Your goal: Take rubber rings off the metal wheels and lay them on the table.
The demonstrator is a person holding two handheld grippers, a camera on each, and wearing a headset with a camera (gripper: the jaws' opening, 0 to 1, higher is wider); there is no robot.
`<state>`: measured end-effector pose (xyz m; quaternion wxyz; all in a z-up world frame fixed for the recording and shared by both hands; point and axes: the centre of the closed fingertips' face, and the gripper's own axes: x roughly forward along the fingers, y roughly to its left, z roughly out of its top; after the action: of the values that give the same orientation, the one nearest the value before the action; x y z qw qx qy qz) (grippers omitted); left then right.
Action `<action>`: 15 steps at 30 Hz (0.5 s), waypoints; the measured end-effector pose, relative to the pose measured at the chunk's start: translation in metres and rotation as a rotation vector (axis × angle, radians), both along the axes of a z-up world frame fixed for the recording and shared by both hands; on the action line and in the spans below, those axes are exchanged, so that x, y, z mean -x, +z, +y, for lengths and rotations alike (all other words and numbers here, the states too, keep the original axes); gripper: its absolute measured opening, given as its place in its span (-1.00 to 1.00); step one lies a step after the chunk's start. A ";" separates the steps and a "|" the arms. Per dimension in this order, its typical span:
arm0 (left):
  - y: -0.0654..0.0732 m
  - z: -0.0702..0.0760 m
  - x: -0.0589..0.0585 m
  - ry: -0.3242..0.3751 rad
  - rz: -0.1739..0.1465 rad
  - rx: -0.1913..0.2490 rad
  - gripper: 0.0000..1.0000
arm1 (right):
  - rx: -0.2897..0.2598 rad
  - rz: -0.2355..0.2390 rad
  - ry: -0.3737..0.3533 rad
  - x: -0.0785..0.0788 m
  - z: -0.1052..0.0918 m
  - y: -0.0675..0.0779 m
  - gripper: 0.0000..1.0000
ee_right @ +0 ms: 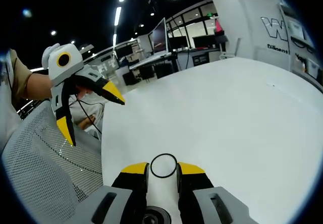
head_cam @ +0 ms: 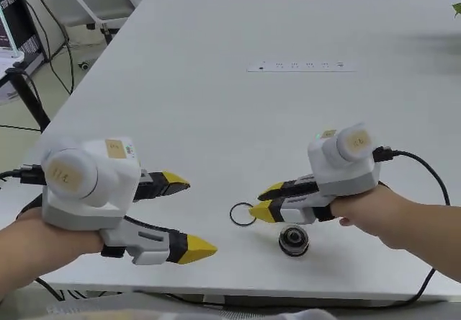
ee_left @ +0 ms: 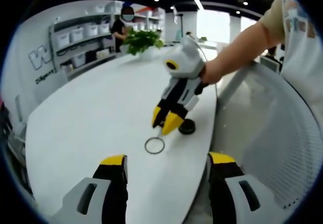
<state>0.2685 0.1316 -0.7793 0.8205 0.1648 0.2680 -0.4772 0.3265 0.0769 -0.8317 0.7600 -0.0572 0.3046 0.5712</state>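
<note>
Left gripper (head_cam: 202, 215) wide, right gripper (head_cam: 257, 202) narrow; rubber ring (head_cam: 243, 214) on white table (head_cam: 216, 82); shelves (ee_left: 75, 42) beyond.

The surface (head_cam: 216, 82) is plain white. The left gripper (head_cam: 196, 215) and right gripper (head_cam: 261, 201) have pale grey-white bodies, black jaws and yellow tips. The ring (head_cam: 243, 214) is black; the wheel (head_cam: 293, 240) is dark with silvery glints. The cable (head_cam: 421, 163) is black, the plant (ee_left: 141, 40) green.

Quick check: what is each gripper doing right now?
Left gripper: wide open, holding nothing.
Right gripper: open just a little, holding nothing; the rubber ring lies on the table by its tips.
</note>
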 end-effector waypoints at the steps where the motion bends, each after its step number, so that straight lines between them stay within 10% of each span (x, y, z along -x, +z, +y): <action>1: 0.000 -0.002 -0.001 -0.004 0.000 -0.001 0.30 | -0.007 0.001 -0.003 0.000 -0.001 0.002 -0.60; 15: 0.001 -0.021 -0.009 -0.046 -0.005 0.004 0.28 | -0.059 -0.002 -0.018 0.008 -0.027 0.022 -0.53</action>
<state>0.2778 0.1103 -0.7785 0.8103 0.1705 0.2612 -0.4961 0.3187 0.0502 -0.8096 0.7668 -0.0326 0.2872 0.5730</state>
